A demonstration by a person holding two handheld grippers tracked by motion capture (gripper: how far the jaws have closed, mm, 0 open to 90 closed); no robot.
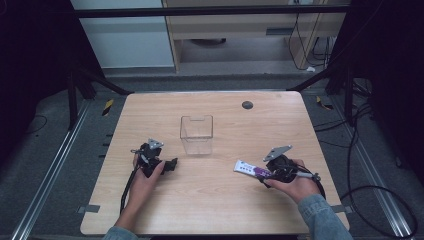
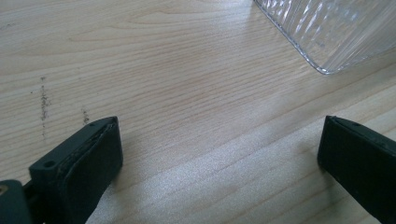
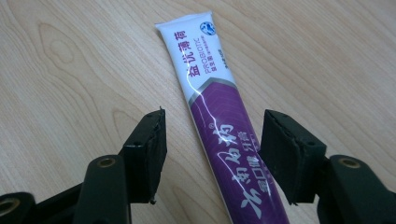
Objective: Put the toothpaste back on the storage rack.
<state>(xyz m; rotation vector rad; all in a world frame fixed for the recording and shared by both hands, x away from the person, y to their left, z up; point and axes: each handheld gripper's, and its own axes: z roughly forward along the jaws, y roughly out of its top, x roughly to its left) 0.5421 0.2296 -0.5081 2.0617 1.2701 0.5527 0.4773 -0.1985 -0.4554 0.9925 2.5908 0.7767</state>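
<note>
The toothpaste tube (image 3: 223,126) lies flat on the bench (image 1: 215,200), between the spread right tongs (image 3: 212,154), whose pads do not touch it yet. Close evenly on its purple middle before lifting toward the clear box (image 1: 196,134). The left tongs (image 2: 219,154) rest spread, empty.

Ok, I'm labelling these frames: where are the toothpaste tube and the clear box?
toothpaste tube (image 3: 224,121), right gripper view, on its purple body between the jaws.
clear box (image 1: 196,134), high view, on its front wall.
</note>
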